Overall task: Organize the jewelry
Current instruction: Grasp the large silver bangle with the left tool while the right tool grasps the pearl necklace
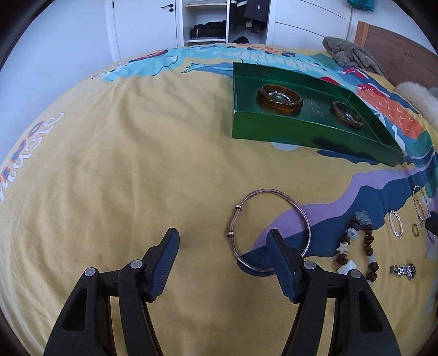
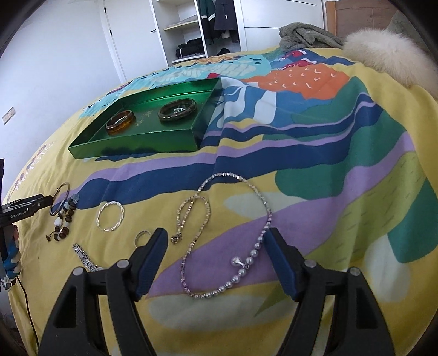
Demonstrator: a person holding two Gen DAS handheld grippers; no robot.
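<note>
A green tray (image 1: 301, 131) (image 2: 142, 139) on the bed holds an amber bangle (image 1: 279, 98) (image 2: 120, 122) and a dark bangle (image 1: 347, 114) (image 2: 177, 110). My left gripper (image 1: 223, 241) is open and empty above the bedspread; a thin metal bangle (image 1: 271, 230) lies by its right finger. A beaded bracelet (image 1: 358, 246) (image 2: 64, 219), twisted silver bangle (image 1: 396, 224) (image 2: 110, 215), ring (image 1: 415, 230) (image 2: 142, 236) and watch-band piece (image 1: 403, 270) (image 2: 83, 257) lie nearby. My right gripper (image 2: 216, 246) is open and empty over a pearl necklace (image 2: 232, 232) and a short chain (image 2: 194, 216).
A grey cloth (image 1: 347, 53) (image 2: 306, 37) and a furry cushion (image 2: 388, 57) lie at the bed's far side. A wardrobe with shelves (image 1: 208, 22) stands beyond. The left gripper shows at the left edge of the right wrist view (image 2: 24, 209).
</note>
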